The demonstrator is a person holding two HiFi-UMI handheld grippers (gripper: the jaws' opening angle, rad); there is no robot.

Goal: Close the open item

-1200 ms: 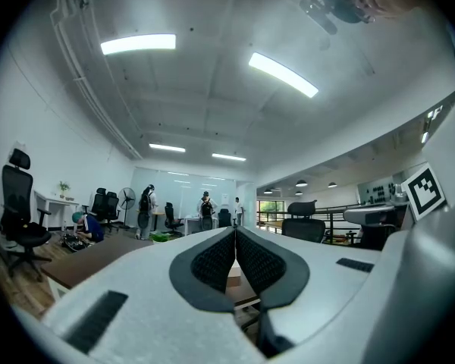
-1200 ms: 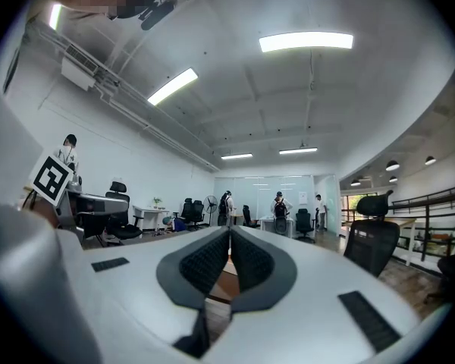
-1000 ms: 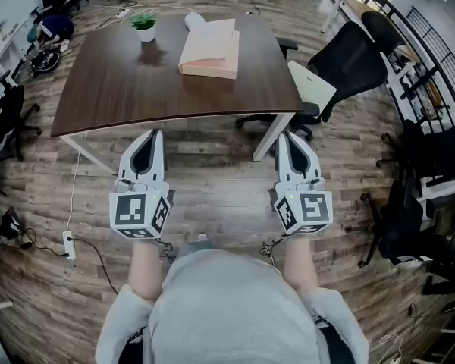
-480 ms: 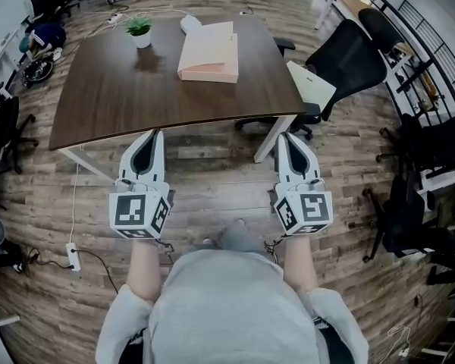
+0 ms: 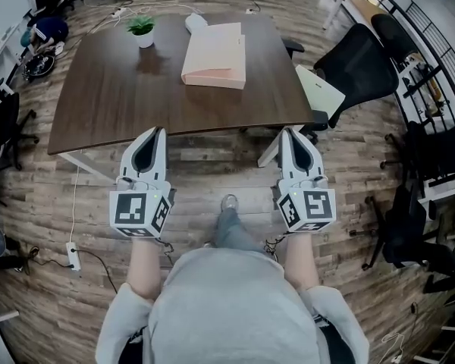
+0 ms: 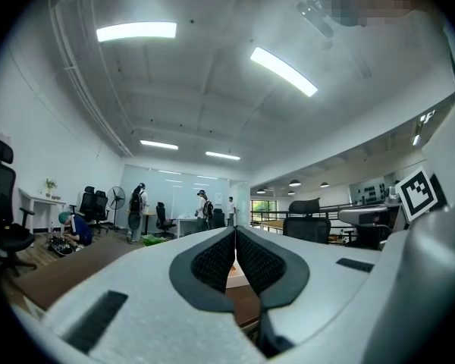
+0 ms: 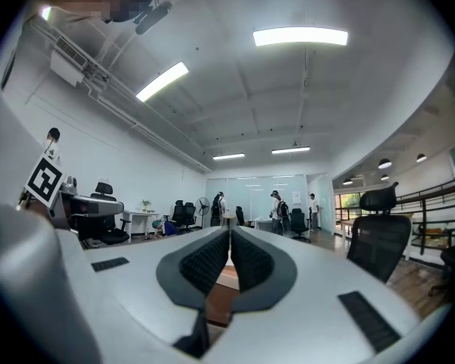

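Note:
A pale pink box (image 5: 214,55) lies on the far half of a dark wooden table (image 5: 121,97), its lid raised a little at the back. In the head view my left gripper (image 5: 154,133) and right gripper (image 5: 289,133) are held side by side over the floor, just short of the table's near edge. Both are shut with nothing between the pads. In the left gripper view the tips (image 6: 235,230) meet, with a sliver of the box (image 6: 237,279) showing low between the jaws. The right gripper view shows its tips (image 7: 230,230) touching too.
A small potted plant (image 5: 142,29) and a white object (image 5: 195,21) stand at the table's far edge. A black office chair (image 5: 356,63) with a white pad (image 5: 320,89) sits at the table's right. More chairs (image 5: 432,150) line the right side. A power strip (image 5: 70,251) lies on the floor at left.
The view has drawn a little nearer the table, whose near edge now meets the gripper tips. A foot shows forward on the floor. Both grippers stay shut and level.

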